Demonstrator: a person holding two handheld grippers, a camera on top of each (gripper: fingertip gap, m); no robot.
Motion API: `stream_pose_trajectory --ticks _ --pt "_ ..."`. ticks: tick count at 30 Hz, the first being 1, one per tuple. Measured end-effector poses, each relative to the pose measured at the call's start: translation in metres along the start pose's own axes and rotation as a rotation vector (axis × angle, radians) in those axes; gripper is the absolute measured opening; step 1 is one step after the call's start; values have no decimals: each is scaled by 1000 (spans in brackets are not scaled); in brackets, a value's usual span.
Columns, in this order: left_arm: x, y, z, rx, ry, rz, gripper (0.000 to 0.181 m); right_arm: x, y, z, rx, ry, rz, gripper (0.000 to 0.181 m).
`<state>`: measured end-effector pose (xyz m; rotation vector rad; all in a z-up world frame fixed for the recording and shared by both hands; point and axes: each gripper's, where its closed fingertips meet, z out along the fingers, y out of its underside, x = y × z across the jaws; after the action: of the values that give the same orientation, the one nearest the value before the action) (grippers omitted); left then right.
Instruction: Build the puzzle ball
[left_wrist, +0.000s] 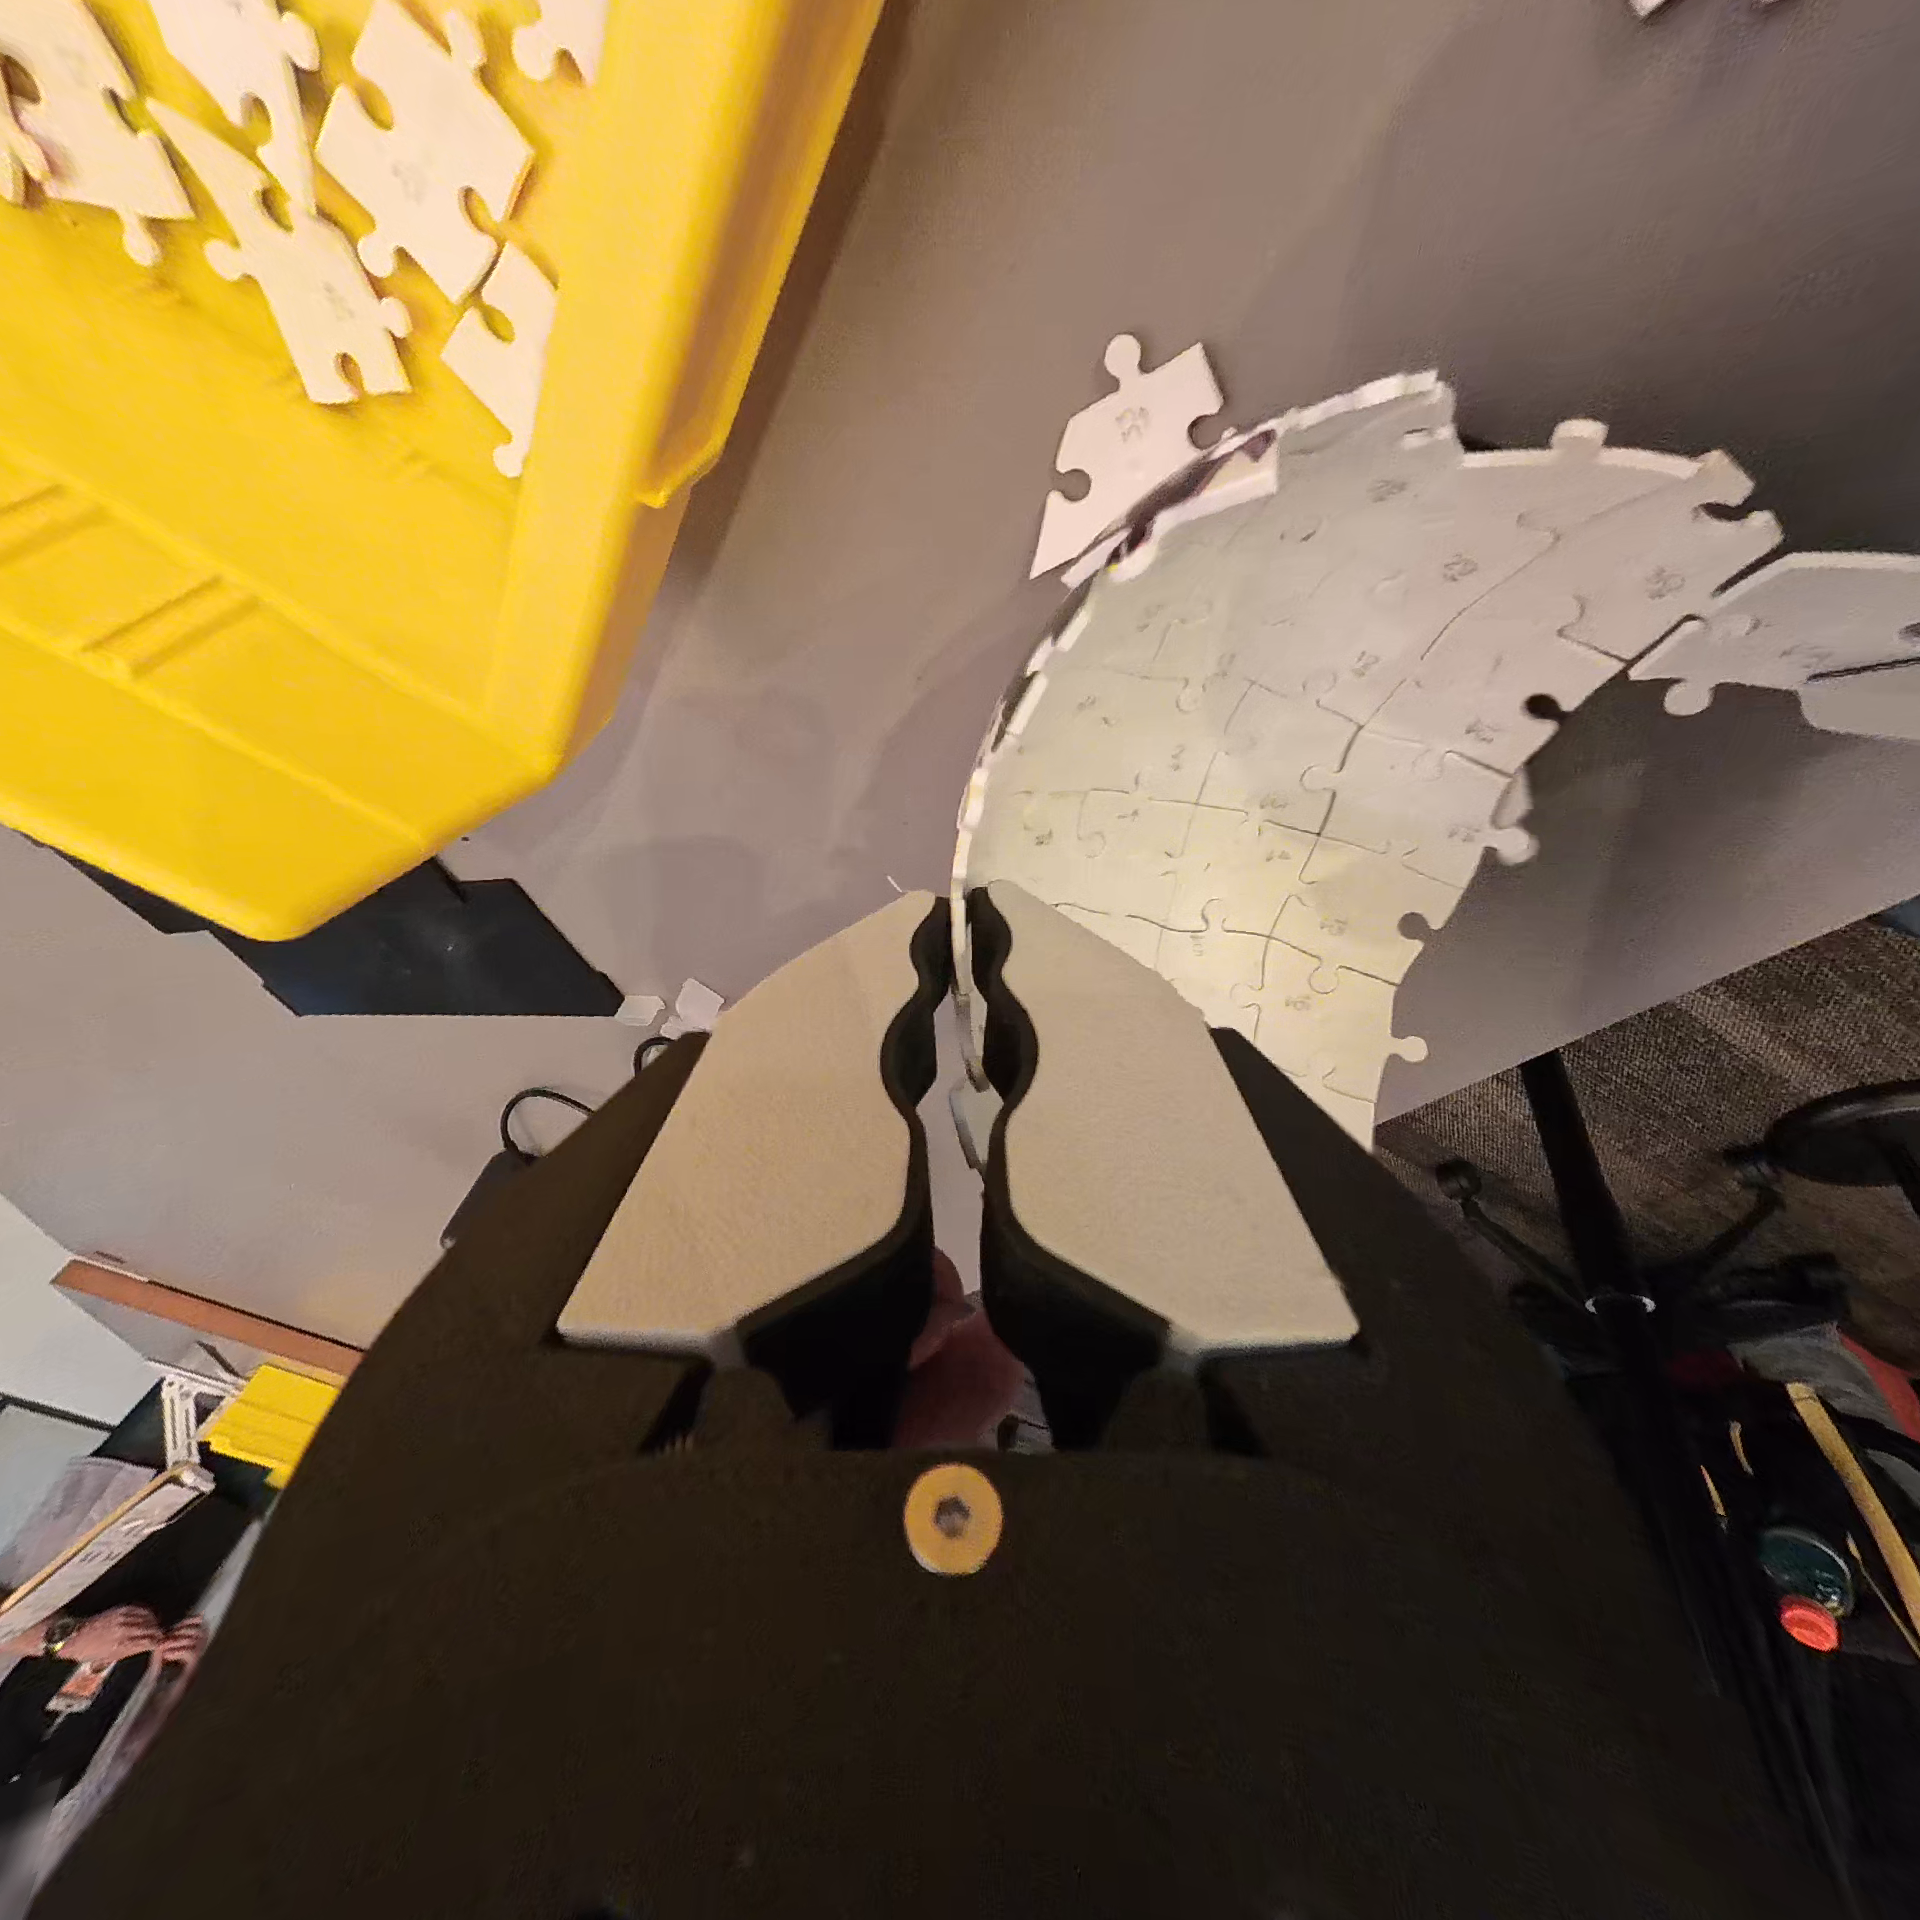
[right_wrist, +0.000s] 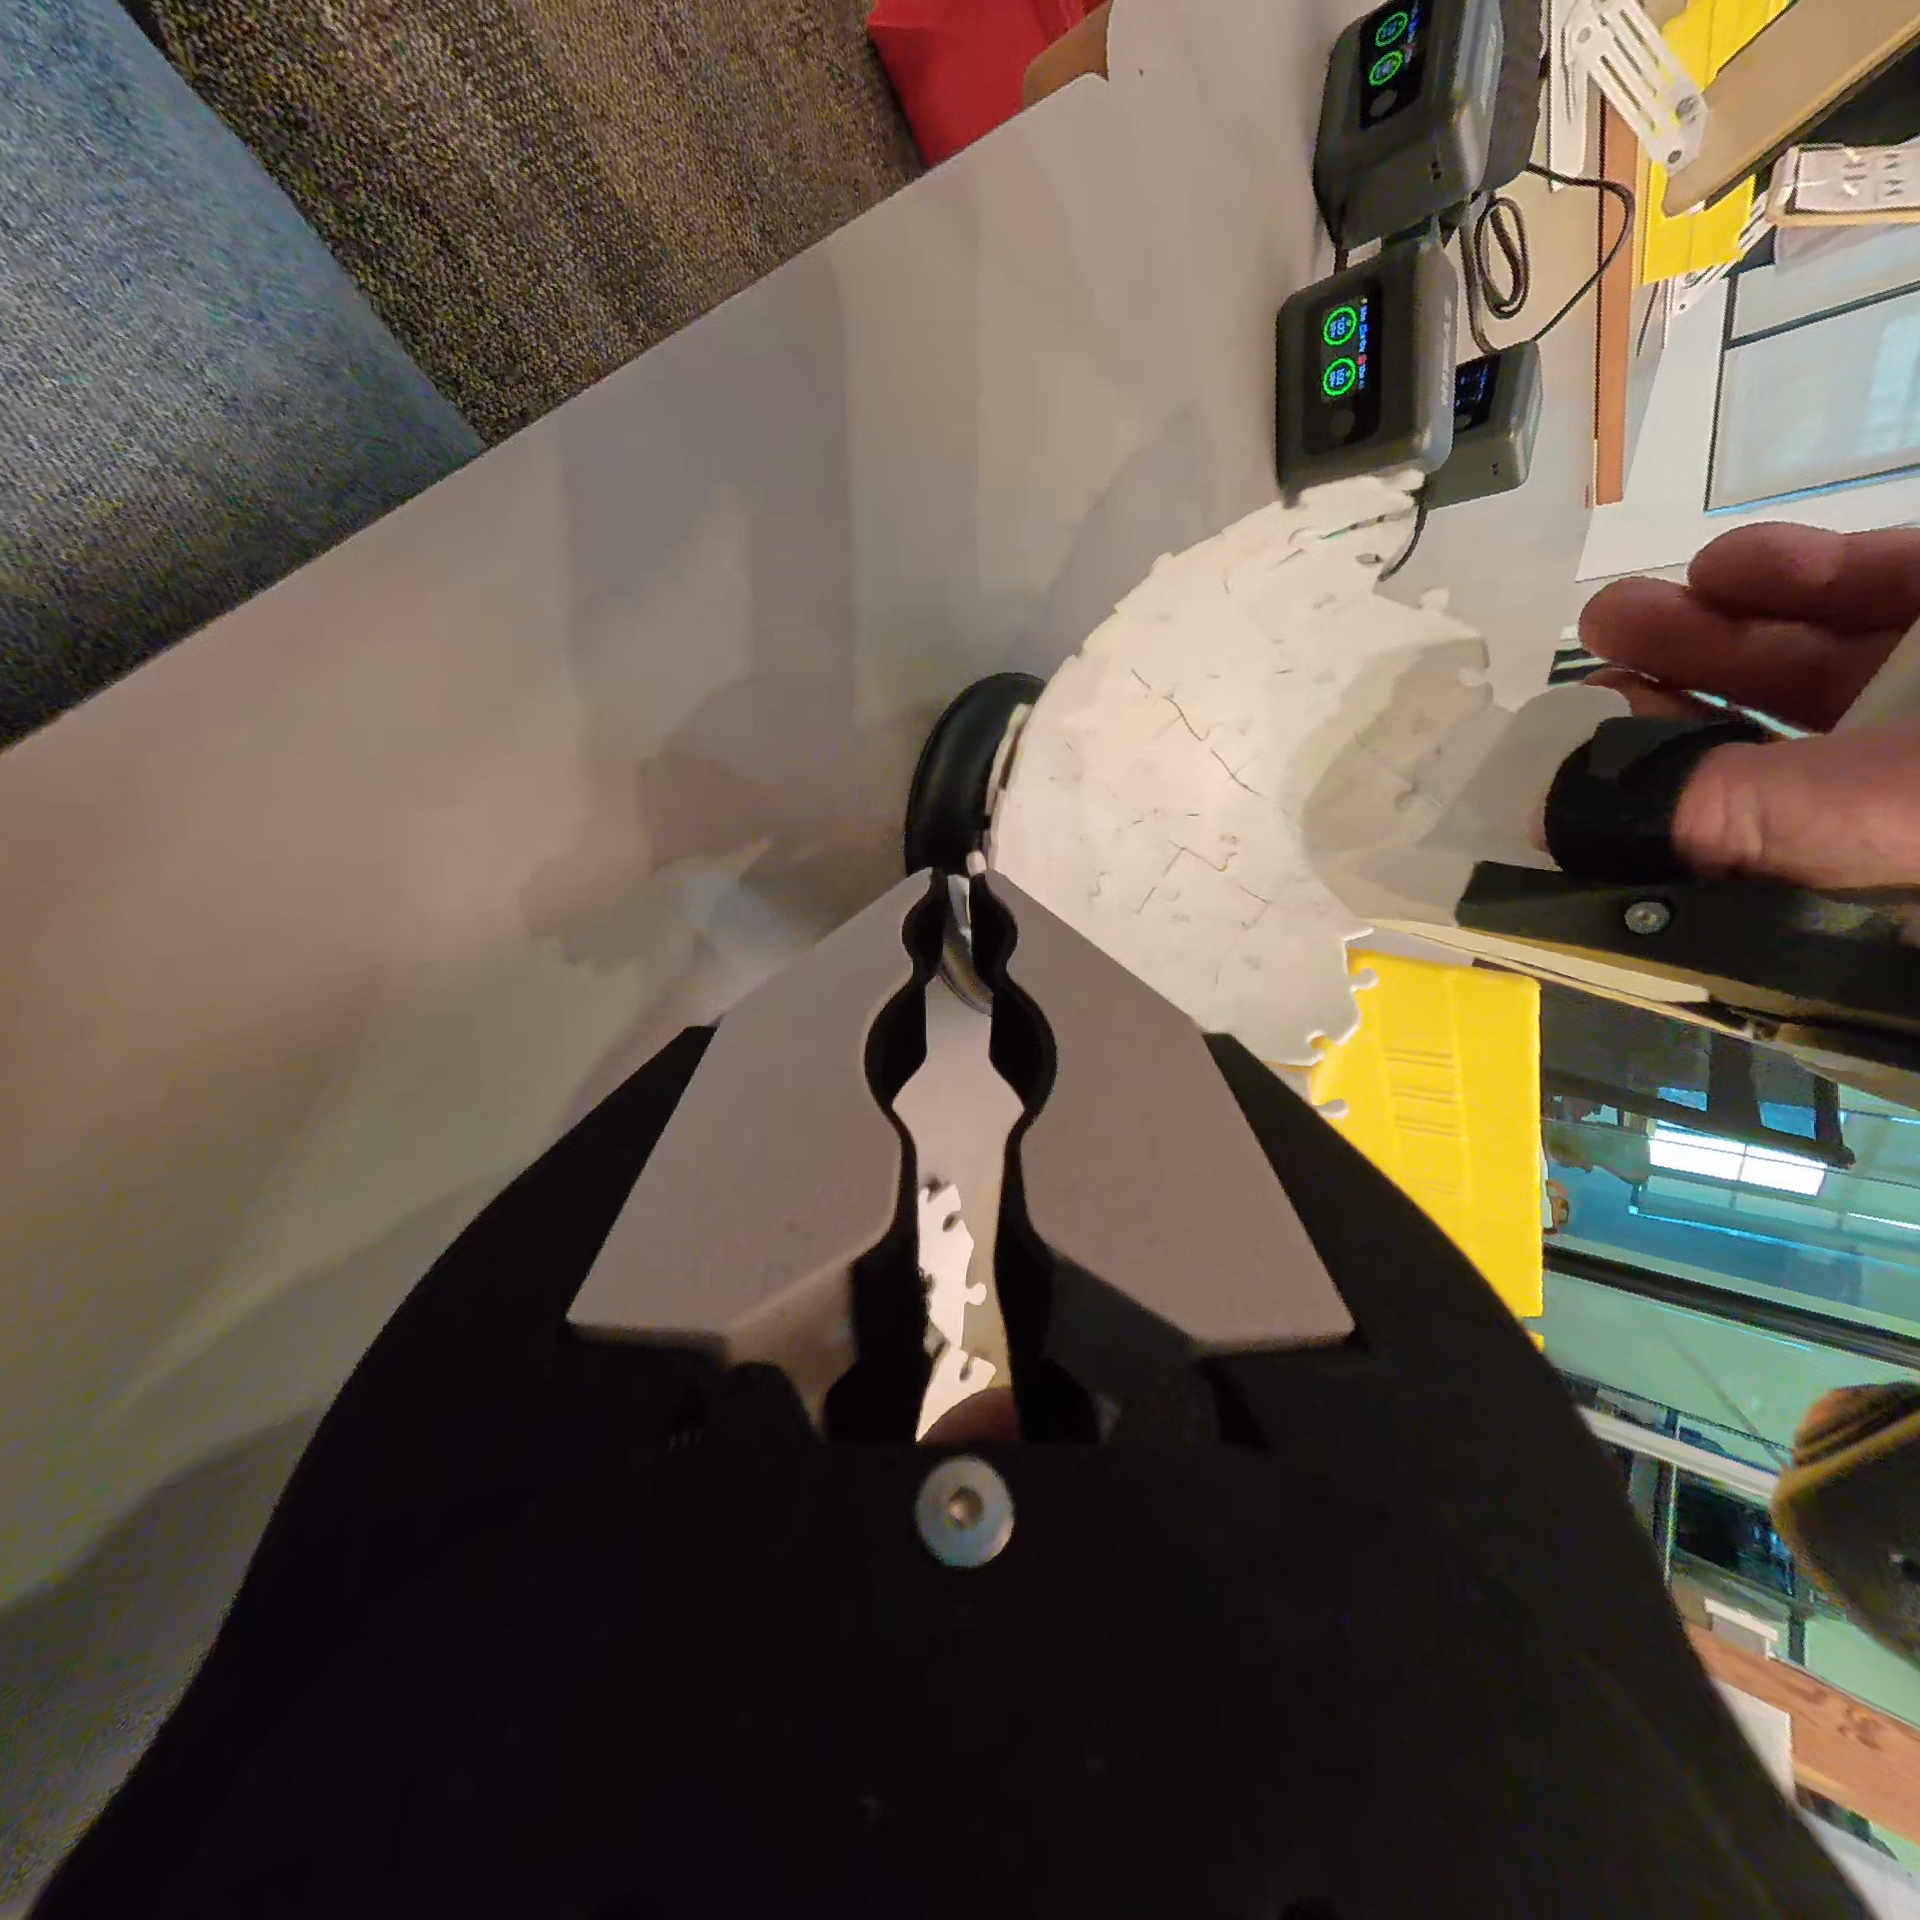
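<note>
The partly built puzzle ball (left_wrist: 1247, 748) is a curved white shell of joined pieces, and the left wrist view shows its hollow inside. My left gripper (left_wrist: 961, 914) is shut on the shell's near rim. In the right wrist view the shell (right_wrist: 1174, 758) lies against a black ring stand (right_wrist: 951, 769) on the white table (right_wrist: 520, 675). My right gripper (right_wrist: 961, 894) is shut on a thin edge of the shell next to that ring. The left gripper (right_wrist: 1662, 914), with a hand on it, reaches in from the right. The right gripper's fingers (left_wrist: 1829, 634) show at the shell's far rim.
A yellow bin (left_wrist: 312, 644) with several loose white pieces (left_wrist: 416, 177) stands at the upper left. One loose piece (left_wrist: 1132, 447) lies beside the shell. Grey devices with green displays (right_wrist: 1361, 364) and cables sit further along the table. The table edge and carpet (right_wrist: 520, 156) are close. A tripod (left_wrist: 1579, 1195) stands below. Across from one pair of fingers to the other is roughly 12 cm. From the left gripper's tips to the loose piece (left_wrist: 1132, 447) is close to 8 cm.
</note>
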<state>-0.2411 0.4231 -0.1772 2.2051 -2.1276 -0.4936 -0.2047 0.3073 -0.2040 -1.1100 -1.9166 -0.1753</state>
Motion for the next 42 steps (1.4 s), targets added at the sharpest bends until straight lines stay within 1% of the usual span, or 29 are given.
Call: stream_pose_trajectory --ticks 4,7,14,21,23,25,27,28,29,32,35,38,40,42 --pt "-1 1 0 -4 3 -21 3 1 -3 0 -6 9 1 3" --pt "-3 2 -1 -3 -5 -28 3 4 -12 -4 17 19 7 4" --pt "-7 6 -6 34 -32 -52 2 5 -18 -6 36 19 36 5" --pt "-18 13 -13 83 -59 -123 2 -2 -19 -1 37 -11 64 6" --pt "-23 16 -16 90 -68 -144 2 -3 -19 3 32 -10 80 9" --pt "-28 20 -20 96 -77 -166 2 -4 -17 12 9 -24 116 23" --pt "-34 23 -25 108 -83 -185 3 -6 -16 21 -3 -43 162 27" --pt "-36 24 -27 114 -82 -194 3 -7 -15 26 -9 -58 198 32" --pt "-38 25 -28 117 -82 -201 3 -5 -14 31 -20 -53 234 30" --pt "-45 29 -31 115 -91 -215 3 1 -16 41 -20 -57 323 30" --pt "-51 32 -32 119 -91 -235 2 9 -14 51 -13 -64 445 37" --pt "-56 35 -31 121 -91 -252 2 10 -17 57 9 -81 505 32" --pt "-58 37 -29 117 -86 -255 2 11 -14 62 -5 -70 529 19" --pt "-59 38 -26 114 -86 -260 2 12 -14 64 -4 -67 559 19"
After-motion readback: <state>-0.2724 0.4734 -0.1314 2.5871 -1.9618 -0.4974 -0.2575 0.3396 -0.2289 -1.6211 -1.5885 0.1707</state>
